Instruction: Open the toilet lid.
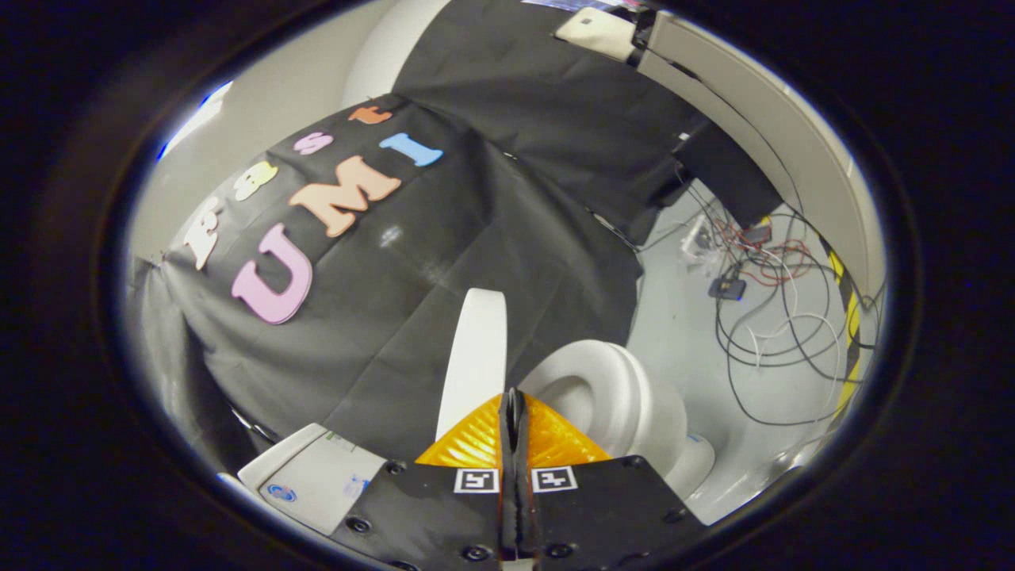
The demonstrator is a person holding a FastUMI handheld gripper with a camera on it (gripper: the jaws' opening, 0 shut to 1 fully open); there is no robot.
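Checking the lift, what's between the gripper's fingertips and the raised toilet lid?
Nothing: in the gripper view the gripper, fingers shut together, sits right at the upright toilet lid, beside the toilet seat.

The gripper (513, 404) reaches forward with its two fingers pressed together, tips meeting with no visible gap between them and nothing held. Each finger carries a small square black-and-white marker on its upper face, side by side near the base. The view is rolled, so the gripper is tilted sideways.
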